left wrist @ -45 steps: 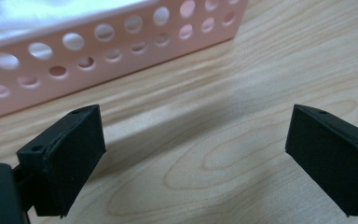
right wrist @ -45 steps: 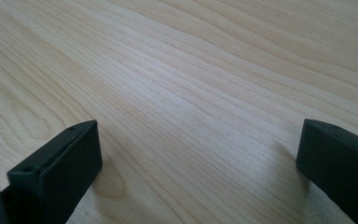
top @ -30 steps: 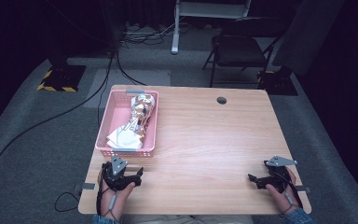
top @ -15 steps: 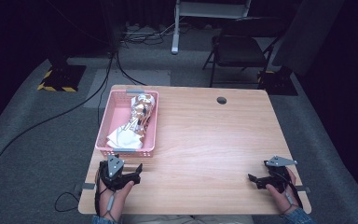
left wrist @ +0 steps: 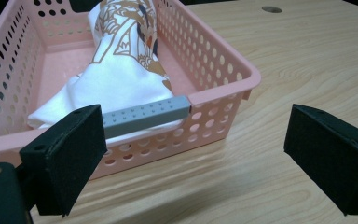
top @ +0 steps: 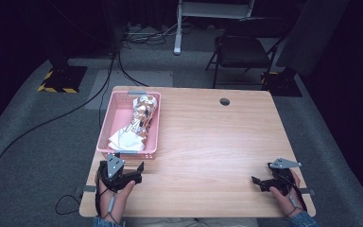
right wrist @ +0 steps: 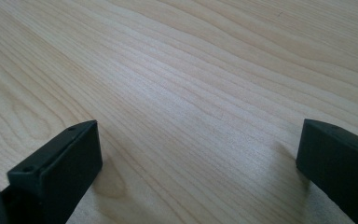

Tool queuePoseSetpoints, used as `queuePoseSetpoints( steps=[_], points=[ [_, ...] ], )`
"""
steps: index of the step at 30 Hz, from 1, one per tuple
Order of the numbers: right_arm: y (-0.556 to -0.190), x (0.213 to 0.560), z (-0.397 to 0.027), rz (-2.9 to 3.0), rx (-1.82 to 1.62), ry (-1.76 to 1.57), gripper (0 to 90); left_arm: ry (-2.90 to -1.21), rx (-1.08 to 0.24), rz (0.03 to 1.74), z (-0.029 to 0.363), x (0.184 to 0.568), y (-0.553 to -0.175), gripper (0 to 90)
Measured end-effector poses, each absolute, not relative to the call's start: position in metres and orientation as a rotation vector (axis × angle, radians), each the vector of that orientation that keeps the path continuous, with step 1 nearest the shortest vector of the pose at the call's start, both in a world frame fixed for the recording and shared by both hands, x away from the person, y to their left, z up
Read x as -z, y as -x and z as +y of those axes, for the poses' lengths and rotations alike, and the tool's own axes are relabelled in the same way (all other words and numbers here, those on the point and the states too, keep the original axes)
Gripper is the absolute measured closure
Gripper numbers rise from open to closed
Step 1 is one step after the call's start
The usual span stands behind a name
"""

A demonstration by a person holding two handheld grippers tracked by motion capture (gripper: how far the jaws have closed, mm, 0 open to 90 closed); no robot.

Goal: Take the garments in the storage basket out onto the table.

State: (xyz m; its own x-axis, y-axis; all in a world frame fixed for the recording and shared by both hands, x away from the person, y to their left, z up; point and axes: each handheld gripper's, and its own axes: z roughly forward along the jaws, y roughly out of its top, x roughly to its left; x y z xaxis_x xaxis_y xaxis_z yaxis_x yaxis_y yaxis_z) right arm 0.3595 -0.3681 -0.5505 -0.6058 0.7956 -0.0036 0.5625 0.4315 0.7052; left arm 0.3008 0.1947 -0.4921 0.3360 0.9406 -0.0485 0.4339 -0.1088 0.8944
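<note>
A pink perforated basket (top: 114, 120) stands at the table's left side and holds a white cloth with an orange and dark print (top: 137, 124). In the left gripper view the basket (left wrist: 223, 65) is just ahead, with a grey bar (left wrist: 144, 113) clipped on its near rim and the cloth (left wrist: 121, 65) inside. My left gripper (top: 131, 174) rests on the table just before the basket's near end, open and empty. My right gripper (top: 260, 182) lies near the front right corner, open, with bare wood between its jaws (right wrist: 196, 140).
The wooden table (top: 208, 142) has a round cable hole (top: 224, 101) near its far edge. A folding chair (top: 241, 52) and a white stand (top: 179, 28) are on the floor beyond. Cables (top: 38, 127) run over the floor at left.
</note>
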Motion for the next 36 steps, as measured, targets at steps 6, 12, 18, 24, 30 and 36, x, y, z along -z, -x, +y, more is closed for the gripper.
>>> queuePoseSetpoints(
  steps=[6,12,18,24,30,36],
  points=[
    [-0.359,0.551,-0.368,2.353,-0.969,-1.164,0.0,-1.690,-0.710,1.233,0.196,0.485,-0.303,5.1],
    [-0.359,0.551,-0.368,2.353,-0.968,-1.164,0.0,-1.690,-0.708,1.225,0.196,0.478,-0.309,5.1],
    [-0.359,0.551,-0.368,2.353,-0.968,-1.164,0.0,-1.679,-0.709,1.223,0.197,0.470,-0.315,5.1],
    [-0.359,0.551,-0.368,2.353,-0.968,-1.164,0.0,-1.681,-0.712,1.223,0.199,0.465,-0.321,5.3],
    [-0.359,0.551,-0.368,2.353,-0.968,-1.164,0.0,-1.683,-0.702,1.224,0.199,0.462,-0.327,5.8],
    [-0.359,0.551,-0.368,2.353,-0.968,-1.165,0.0,-1.693,-0.711,1.219,0.200,0.457,-0.333,5.9]
  ],
)
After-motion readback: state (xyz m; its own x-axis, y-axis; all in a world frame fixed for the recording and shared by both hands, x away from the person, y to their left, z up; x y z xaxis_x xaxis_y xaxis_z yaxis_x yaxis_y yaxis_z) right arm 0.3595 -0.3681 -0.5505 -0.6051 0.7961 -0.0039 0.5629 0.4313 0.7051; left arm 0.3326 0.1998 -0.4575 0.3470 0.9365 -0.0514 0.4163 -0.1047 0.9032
